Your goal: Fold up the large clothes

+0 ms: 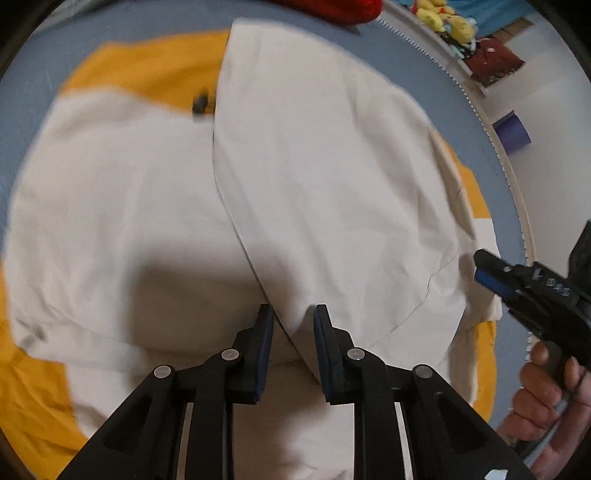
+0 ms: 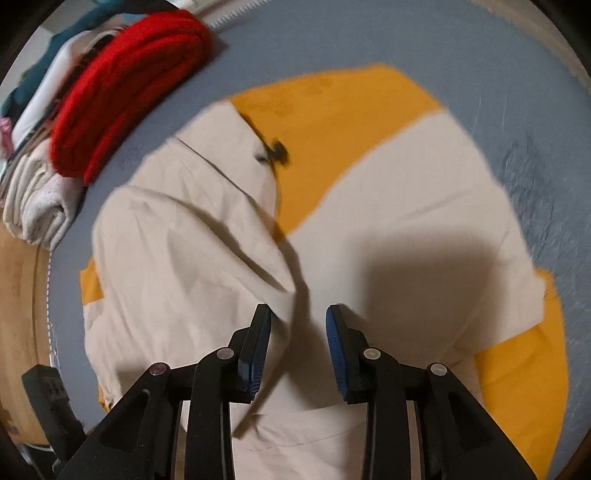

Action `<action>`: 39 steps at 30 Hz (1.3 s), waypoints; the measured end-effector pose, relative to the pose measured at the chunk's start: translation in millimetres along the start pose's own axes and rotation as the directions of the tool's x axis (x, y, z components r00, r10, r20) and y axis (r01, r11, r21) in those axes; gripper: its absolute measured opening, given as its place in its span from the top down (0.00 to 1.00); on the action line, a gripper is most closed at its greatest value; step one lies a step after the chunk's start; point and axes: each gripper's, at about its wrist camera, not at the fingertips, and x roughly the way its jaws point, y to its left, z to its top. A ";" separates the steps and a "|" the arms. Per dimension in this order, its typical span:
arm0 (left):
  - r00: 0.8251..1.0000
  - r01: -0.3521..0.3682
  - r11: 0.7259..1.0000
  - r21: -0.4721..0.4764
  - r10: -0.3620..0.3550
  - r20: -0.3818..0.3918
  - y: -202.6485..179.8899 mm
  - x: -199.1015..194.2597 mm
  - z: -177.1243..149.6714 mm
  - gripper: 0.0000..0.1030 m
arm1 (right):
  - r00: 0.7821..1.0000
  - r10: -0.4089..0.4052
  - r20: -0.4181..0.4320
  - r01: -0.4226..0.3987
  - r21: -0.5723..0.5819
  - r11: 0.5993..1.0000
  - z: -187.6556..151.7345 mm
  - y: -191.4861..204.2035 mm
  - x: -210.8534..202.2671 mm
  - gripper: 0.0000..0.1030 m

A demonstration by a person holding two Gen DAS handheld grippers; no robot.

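On the blue-grey table (image 1: pixel 122 33), which fills both views out to its pale rim, a large cream and yellow garment (image 1: pixel 140 206) lies spread flat and takes up most of the surface. Its cream panels cover the middle, with yellow showing at the far end and along the near and side edges. One cream flap (image 1: pixel 325 184) is folded over the rest, its edge running as a long diagonal line down the centre of the left wrist view; in the right wrist view the same side shows as rumpled folds (image 2: pixel 192 251). A small dark toggle (image 2: pixel 275 149) sits where the cream meets the far yellow patch.

At the table's far edge a stack of folded clothes (image 2: pixel 40 199) rests well apart from the garment, topped by a red knit item (image 2: pixel 125 88).

The left gripper (image 1: pixel 293 317) hangs over the cream cloth with its fingers parted and the tip of the folded flap showing between them; whether the pads touch the fabric cannot be told. The right gripper (image 2: pixel 298 317) also stands with its fingers apart above the cream cloth, gripping nothing, its shadow falling just beyond. In the left wrist view it appears at the garment's edge, held by the person's right hand (image 1: pixel 546 398).
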 end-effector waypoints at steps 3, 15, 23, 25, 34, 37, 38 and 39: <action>0.999 0.015 0.999 0.045 -0.017 0.042 -7.1 -12.3 5.3 0.81 | 0.996 0.073 0.055 -0.067 -0.093 0.993 -3.0 20.3 -18.4 0.68; 0.991 -0.024 1.000 -0.007 0.025 0.129 16.7 -47.1 -3.6 0.81 | 0.989 -0.031 -0.145 0.009 -0.152 0.988 -23.1 23.8 13.6 0.66; 0.940 -0.070 0.997 0.037 0.053 0.338 25.6 -135.1 -19.0 0.81 | 0.970 0.076 0.230 -0.020 -0.234 0.972 -21.2 43.4 -100.4 0.66; 0.922 -0.078 0.995 0.063 0.048 0.385 25.5 -154.6 -27.7 0.81 | 0.938 0.093 0.333 0.003 -0.278 0.961 -28.0 49.3 -136.7 0.66; 0.846 -0.054 0.993 0.104 -0.010 0.533 50.9 -267.5 -112.5 0.82 | 0.761 0.122 0.637 0.143 -0.348 0.927 -97.1 34.8 -303.5 0.66; 0.847 -0.050 0.994 0.093 -0.007 0.532 64.7 -294.8 -149.1 0.82 | 0.745 0.125 0.655 0.108 -0.304 0.946 -132.1 5.4 -348.1 0.66; 0.851 -0.063 0.994 0.095 0.004 0.526 72.1 -301.0 -168.3 0.82 | 0.745 0.121 0.656 0.111 -0.301 0.947 -144.8 -8.1 -360.4 0.66; 0.854 -0.070 0.994 0.089 0.013 0.520 78.7 -302.3 -181.5 0.82 | 0.747 0.111 0.656 0.126 -0.304 0.944 -159.4 -22.0 -370.1 0.66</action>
